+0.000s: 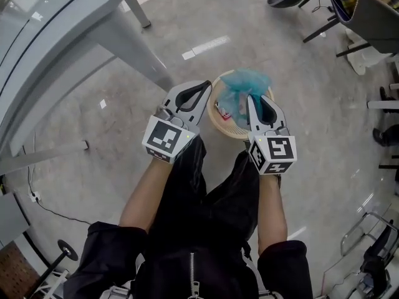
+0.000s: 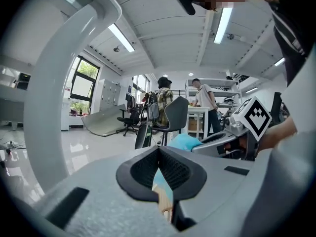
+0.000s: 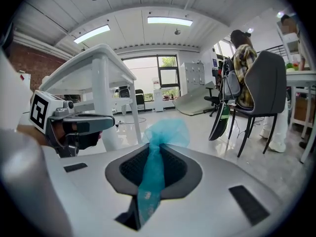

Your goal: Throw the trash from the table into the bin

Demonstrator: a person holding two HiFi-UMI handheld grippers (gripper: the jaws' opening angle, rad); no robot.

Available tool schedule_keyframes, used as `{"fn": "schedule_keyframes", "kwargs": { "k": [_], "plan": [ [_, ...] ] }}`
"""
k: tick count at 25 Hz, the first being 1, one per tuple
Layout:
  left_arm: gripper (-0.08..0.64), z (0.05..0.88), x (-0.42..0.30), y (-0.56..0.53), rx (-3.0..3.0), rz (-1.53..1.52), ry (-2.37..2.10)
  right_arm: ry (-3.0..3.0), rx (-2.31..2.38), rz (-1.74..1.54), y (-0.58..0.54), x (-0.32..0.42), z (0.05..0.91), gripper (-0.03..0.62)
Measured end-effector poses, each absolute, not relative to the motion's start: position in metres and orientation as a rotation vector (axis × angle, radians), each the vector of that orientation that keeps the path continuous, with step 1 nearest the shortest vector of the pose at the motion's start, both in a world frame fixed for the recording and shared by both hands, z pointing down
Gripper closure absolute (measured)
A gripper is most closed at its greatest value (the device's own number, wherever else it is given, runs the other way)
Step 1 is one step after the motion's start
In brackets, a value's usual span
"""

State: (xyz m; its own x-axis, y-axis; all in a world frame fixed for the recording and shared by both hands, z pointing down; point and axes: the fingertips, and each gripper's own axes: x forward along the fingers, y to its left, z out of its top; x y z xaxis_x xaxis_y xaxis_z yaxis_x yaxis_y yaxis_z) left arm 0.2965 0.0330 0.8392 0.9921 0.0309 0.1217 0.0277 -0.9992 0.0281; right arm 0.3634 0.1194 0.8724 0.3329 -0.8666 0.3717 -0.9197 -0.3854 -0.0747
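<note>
1. Head view: both grippers hang over the floor (image 1: 112,111), ahead of the person's legs, with the bin (image 1: 216,122) just beyond them.
2. The right gripper (image 1: 250,98) has its fingers closed on the bag (image 1: 245,81), a crumpled teal thing held above the bin's mouth.
3. Right gripper view: the bag is squeezed to a narrow strip between the fingers. Its long axis follows the fingers. It points forward past their tips, where it spreads into a loose puff.
4. In the head view that puff points up the picture, away from the person, over the far half of the bin.
5. The left gripper (image 1: 207,86) sits beside the bin's left rim, its tip near it. Whether it touches the rim I cannot tell.
6. Left gripper view: its fingers meet at the tips, with nothing clearly clamped. A slit below the tips shows teal and beige beyond.
7. The bench (image 1: 138,45) stands well apart, at upper left.
</note>
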Motion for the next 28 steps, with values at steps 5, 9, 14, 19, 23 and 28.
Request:
{"fn": "schedule_keyframes", "kwargs": {
  "k": [5, 9, 14, 19, 23, 28],
  "plan": [
    [0.555, 0.854, 0.306, 0.037, 3.107, 0.170, 0.043, -1.632, 2.433, 0.539, 0.123, 0.371, 0.898, 0.545],
    [0.555, 0.864, 0.310, 0.046, 3.106, 0.168, 0.085, -1.627, 2.428, 0.537, 0.127, 0.377, 0.914, 0.545],
    [0.555, 0.863, 0.313, 0.050, 3.119, 0.145, 0.106, -1.602, 2.440, 0.551, 0.128, 0.384, 0.930, 0.545],
    [0.555, 0.859, 0.308, 0.046, 3.129, 0.126, 0.093, -1.574, 2.442, 0.591, 0.121, 0.387, 0.954, 0.545],
    [0.555, 0.855, 0.307, 0.055, 3.144, 0.114, 0.109, -1.514, 2.435, 0.638, 0.123, 0.400, 0.979, 0.545],
    [0.555, 0.849, 0.301, 0.060, 3.116, 0.121, 0.120, -1.479, 2.394, 0.735, 0.116, 0.404, 1.013, 0.545]
  ]
}}
